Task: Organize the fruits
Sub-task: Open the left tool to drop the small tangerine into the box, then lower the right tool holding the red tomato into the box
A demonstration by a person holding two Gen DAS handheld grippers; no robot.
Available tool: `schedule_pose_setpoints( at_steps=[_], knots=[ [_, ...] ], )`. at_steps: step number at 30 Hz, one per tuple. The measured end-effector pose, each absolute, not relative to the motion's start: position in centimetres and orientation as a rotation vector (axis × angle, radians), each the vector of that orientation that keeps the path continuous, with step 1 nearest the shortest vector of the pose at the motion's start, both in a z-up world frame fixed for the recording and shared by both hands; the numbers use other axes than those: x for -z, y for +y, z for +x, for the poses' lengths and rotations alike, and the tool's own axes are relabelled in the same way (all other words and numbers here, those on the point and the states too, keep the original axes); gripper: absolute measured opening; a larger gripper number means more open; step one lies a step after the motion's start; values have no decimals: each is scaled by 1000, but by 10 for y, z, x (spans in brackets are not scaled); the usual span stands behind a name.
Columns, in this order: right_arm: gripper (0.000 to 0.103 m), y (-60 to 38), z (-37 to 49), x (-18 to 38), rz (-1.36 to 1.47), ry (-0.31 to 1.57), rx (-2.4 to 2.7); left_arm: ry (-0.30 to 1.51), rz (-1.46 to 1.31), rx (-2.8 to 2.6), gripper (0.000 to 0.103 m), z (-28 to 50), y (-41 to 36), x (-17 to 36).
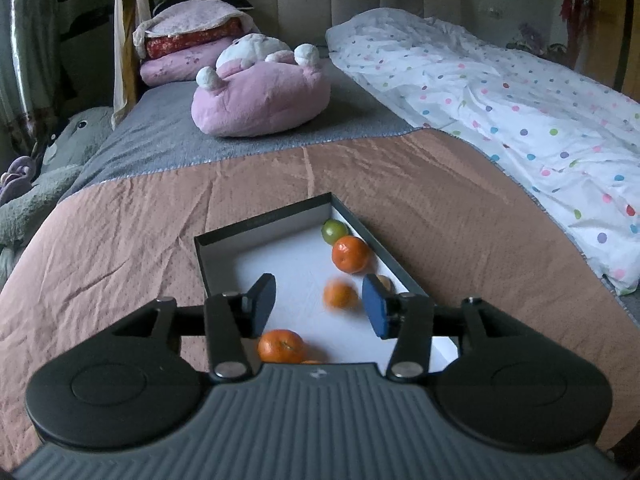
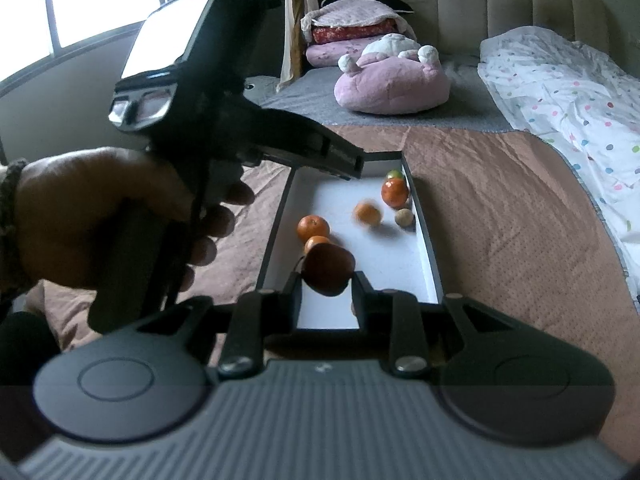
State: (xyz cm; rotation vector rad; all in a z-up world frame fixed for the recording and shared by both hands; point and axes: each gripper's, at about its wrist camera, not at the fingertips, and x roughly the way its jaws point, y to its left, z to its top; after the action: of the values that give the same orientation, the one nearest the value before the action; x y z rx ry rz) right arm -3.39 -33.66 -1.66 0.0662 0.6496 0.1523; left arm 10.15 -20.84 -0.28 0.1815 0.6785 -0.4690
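A shallow dark box with a white inside (image 1: pixel 280 264) (image 2: pixel 400 272) lies on the pink bedspread. It holds a green fruit (image 1: pixel 334 231), a large orange (image 1: pixel 351 254) (image 2: pixel 394 193), a small blurred orange (image 1: pixel 340 295) (image 2: pixel 367 213), a beige fruit (image 2: pixel 403 217) and two more oranges (image 1: pixel 281 346) (image 2: pixel 313 228). My left gripper (image 1: pixel 318 306) is open above the box, empty, with the blurred orange just below it. My right gripper (image 2: pixel 328 292) is shut on a dark red fruit (image 2: pixel 329 270) over the box's near end.
A pink plush toy (image 1: pixel 260 92) lies at the bed's far end, with stacked pillows (image 1: pixel 188 44) behind it. A dotted white duvet (image 1: pixel 520 120) covers the right side. The hand holding the left gripper (image 2: pixel 120 216) is left of the box.
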Motion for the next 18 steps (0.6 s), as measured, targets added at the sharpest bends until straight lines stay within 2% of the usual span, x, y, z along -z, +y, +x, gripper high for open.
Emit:
schedule_pose_setpoints(
  at_steps=[10,18],
  knots=[
    [30,-330,-34,16,60,643,-161,665,162,445,60,89,-188,-12],
    [30,-320,-27,12,45,632,-179,653,146,405,60,82,-161,-20]
  ],
)
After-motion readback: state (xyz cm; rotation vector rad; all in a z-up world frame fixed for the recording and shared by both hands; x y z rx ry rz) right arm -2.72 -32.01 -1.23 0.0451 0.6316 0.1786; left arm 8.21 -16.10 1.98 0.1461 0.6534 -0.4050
